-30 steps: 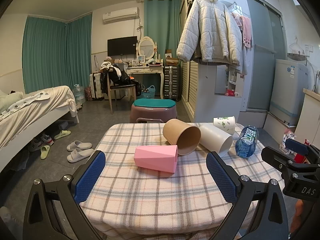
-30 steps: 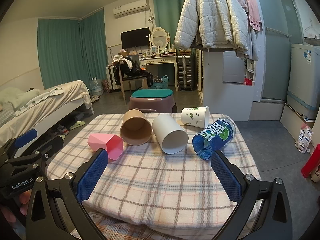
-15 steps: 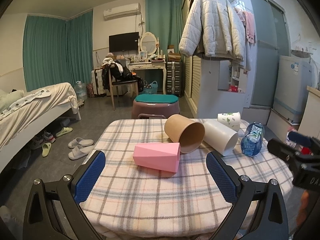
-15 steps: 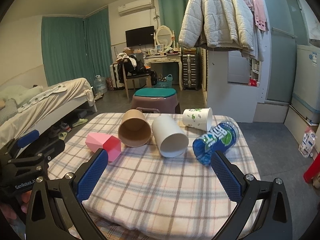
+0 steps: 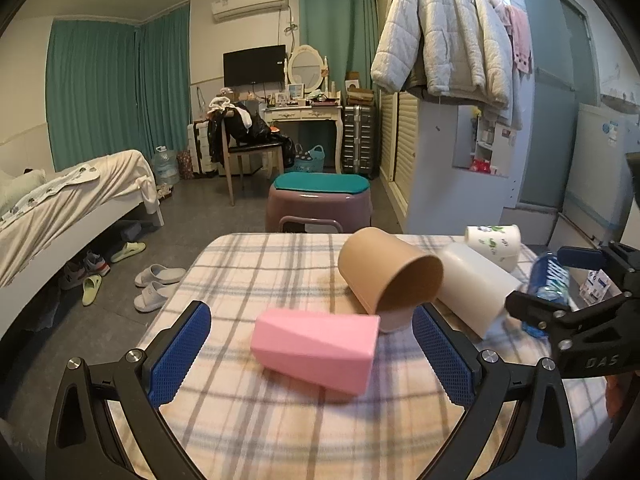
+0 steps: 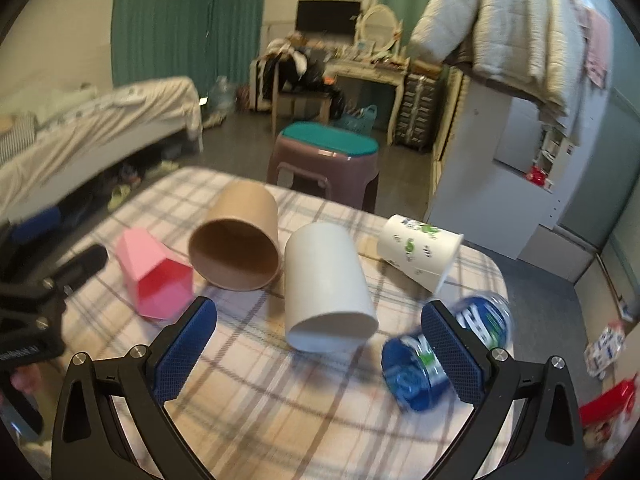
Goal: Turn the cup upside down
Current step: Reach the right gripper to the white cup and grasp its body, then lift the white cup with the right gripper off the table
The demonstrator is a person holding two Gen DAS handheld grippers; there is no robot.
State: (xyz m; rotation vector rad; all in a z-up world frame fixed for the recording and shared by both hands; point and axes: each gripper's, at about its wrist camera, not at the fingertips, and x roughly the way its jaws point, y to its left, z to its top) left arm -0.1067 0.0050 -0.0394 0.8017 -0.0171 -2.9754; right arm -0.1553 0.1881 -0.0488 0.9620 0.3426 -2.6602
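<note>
Several cups lie on their sides on the plaid-covered table (image 5: 256, 432): a pink faceted cup (image 5: 316, 346) (image 6: 154, 274), a brown paper cup (image 5: 390, 276) (image 6: 238, 236), a plain white cup (image 5: 474, 290) (image 6: 326, 280) and a white printed cup (image 5: 494, 244) (image 6: 420, 250). My left gripper (image 5: 312, 354) is open, its pads either side of the pink cup, just short of it. My right gripper (image 6: 320, 354) is open, just in front of the plain white cup's mouth.
A blue-labelled water bottle (image 6: 448, 352) lies by my right gripper's right finger. A purple stool with a teal seat (image 5: 318, 202) stands beyond the table. A bed (image 5: 68, 200) is at the left, a cabinet with a hanging jacket (image 5: 448, 36) at the right.
Both grippers have moved forward over the table. The left has closed in on the pink cup, the right on the plain white cup. The right view has tilted and blurred.
</note>
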